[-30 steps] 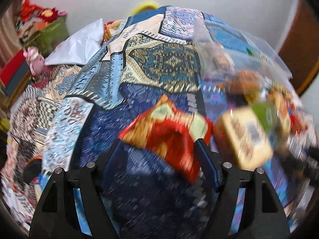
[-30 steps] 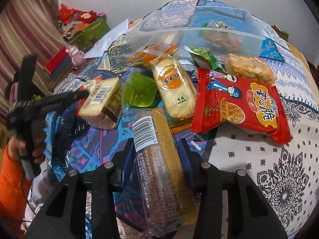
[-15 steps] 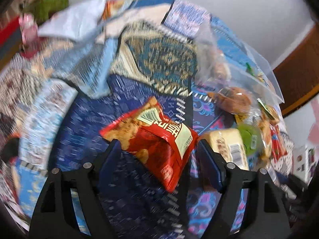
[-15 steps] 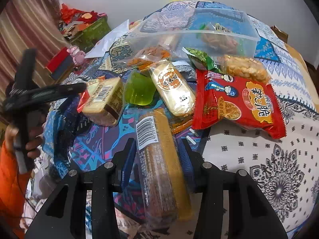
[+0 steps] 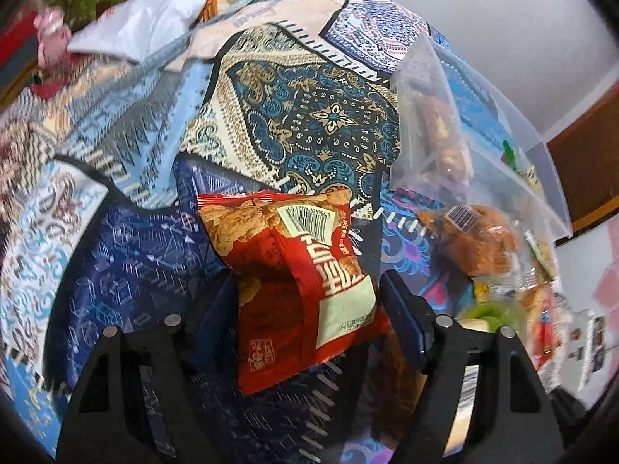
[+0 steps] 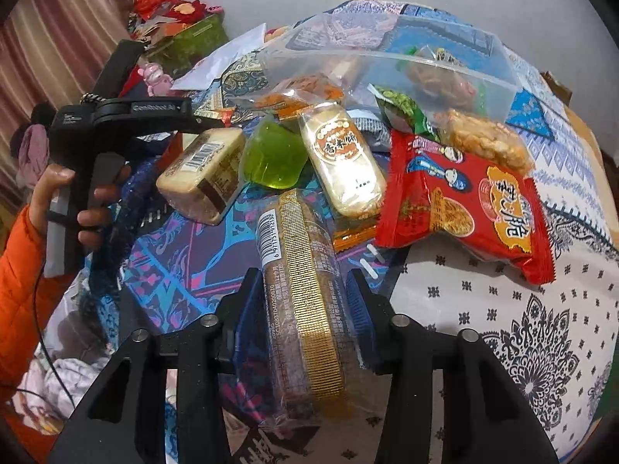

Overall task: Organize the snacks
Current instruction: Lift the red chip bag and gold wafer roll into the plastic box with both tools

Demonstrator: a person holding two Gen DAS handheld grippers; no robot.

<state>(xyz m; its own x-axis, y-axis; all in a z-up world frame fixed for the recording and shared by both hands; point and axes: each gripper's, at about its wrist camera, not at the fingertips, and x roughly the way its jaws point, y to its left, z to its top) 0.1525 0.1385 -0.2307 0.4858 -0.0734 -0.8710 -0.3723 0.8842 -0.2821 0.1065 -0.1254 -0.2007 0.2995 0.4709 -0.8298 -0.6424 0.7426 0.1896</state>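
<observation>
Two tools: you hold one in each hand, and each has a snack between its jaws.
Left jaws: your left gripper [image 5: 309, 280] has just been closing and is clenched on the red snack packet [image 5: 294, 282]. The packet sits crumpled between the pads, barcode end pointing away from you.
Right jaws: your right gripper [image 6: 302, 275] is clamped on the long gold-striped biscuit sleeve [image 6: 305, 294]. The sleeve runs lengthwise between the pads and sticks out past the tips.
Your left hand [image 6: 77, 201]: wrapped round its tool's handle at the left of the right wrist view, with an orange sleeve [image 6: 19, 270] below it.
Clear zip bag [image 6: 387, 62]: it lies beyond the loose pile. There are brown snacks and something green inside, but you cannot tell more through the plastic.
Loose pile: a wrapped cake [image 6: 205, 174], a green jelly cup [image 6: 272, 162], a pale rice-cake packet [image 6: 344, 162] and a red noodle-snack packet [image 6: 464, 208] lie close together just ahead of your right jaws.
Surface: everything rests on a patterned cloth [image 5: 309, 123].
Open room: bare cloth lies ahead and left of your left jaws, and the white-patterned part by your right jaws is also bare.
Edges: the wall stands close behind the bag.
</observation>
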